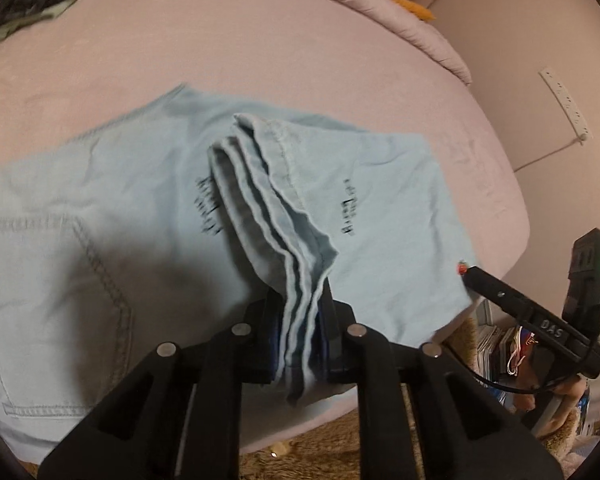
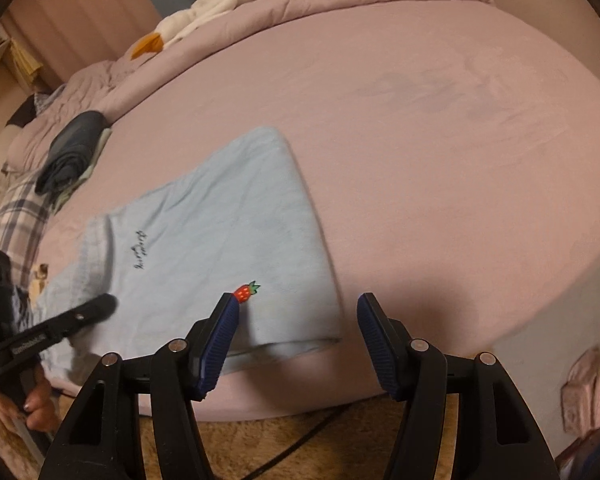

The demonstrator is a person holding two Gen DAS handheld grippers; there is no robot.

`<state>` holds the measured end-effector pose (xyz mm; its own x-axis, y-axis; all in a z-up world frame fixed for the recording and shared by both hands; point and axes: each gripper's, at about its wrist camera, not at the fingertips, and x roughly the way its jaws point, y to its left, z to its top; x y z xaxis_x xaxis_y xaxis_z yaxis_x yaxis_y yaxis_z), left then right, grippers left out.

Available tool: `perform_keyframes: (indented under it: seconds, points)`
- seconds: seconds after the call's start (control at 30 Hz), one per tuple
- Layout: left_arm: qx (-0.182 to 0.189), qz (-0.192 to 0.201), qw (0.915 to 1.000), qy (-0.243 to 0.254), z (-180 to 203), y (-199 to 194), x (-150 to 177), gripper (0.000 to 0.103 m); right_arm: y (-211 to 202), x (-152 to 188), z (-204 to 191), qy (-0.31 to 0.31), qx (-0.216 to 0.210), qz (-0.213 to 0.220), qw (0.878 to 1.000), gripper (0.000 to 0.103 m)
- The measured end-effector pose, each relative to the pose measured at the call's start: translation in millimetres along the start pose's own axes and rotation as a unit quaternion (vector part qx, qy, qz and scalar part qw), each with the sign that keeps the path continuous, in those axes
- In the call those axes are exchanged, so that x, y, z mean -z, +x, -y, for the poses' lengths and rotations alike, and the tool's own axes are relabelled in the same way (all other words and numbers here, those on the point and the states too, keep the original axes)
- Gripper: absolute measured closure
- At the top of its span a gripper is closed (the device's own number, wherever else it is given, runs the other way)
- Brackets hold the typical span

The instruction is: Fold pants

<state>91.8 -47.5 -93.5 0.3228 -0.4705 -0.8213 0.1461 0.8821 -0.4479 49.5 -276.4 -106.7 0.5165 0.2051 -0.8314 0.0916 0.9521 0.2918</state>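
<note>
- Pale blue denim pants [image 1: 148, 208] lie on a pink bed sheet [image 1: 300, 48], near its front edge; back pocket stitching shows at 8 o'clock in the left wrist view.
- Left gripper [image 1: 300, 332] is clamped on a bunch of stacked hems [image 1: 268, 184]; several layered edges fan out from between its jaws toward 12 o'clock.
- Right gripper [image 2: 296, 340] stands spread wide, holding nothing. Its left pad sits just beside a small strawberry patch [image 2: 247, 292]; its right pad hangs over bare sheet, off the cloth.
- Fold line of the pants runs from 11 to 5 o'clock in the right wrist view, with the near corner just ahead of the right gripper.
- Dark folded clothes [image 2: 72, 148] rest at 10 o'clock, well apart from the pants; a white and orange plush [image 2: 204, 12] lies at 12 o'clock by the rumpled duvet.
- Judgement: a lengthwise fold looks done; the step in hand is carrying the leg ends over toward the waist.
- Next move likely calls for the left gripper to lay the hems flat, edges aligned, while the right one pins or squares the near corner.
- Risk: layers may slip unevenly on release.
</note>
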Motion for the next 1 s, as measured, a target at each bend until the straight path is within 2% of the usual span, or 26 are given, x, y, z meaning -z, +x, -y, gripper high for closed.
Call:
perform_keyframes:
  seconds: [0.17, 0.3, 0.4, 0.6, 1.0]
  points:
    - [0.009, -0.002, 0.9999, -0.007, -0.8, 0.4, -0.6, 0.082, 13.6, -2.9, -0.9, -0.002, 0.003, -0.012, 1.0, 0.044]
    - [-0.004, 0.012, 0.9999, 0.007, -3.2, -6.4, -0.5, 0.08, 4.9, -2.0, 7.2, 0.008, 0.009, -0.002, 1.0, 0.063]
    - [0.002, 0.009, 0.9999, -0.006, -9.0, 0.8, 2.6, 0.08, 6.6, -1.3, 7.0, 0.007, 0.011, -0.003, 1.0, 0.064]
    - [0.001, 0.01, 0.9999, -0.01, -6.0, 4.2, 2.2, 0.08, 12.2, 2.6, 2.3, -0.011, 0.042, -0.008, 0.999, 0.064]
    - [-0.004, 0.005, 0.9999, -0.014, -9.0, 2.1, -0.6, 0.079, 14.2, 1.2, 4.8, -0.01, 0.041, -0.012, 0.999, 0.064]
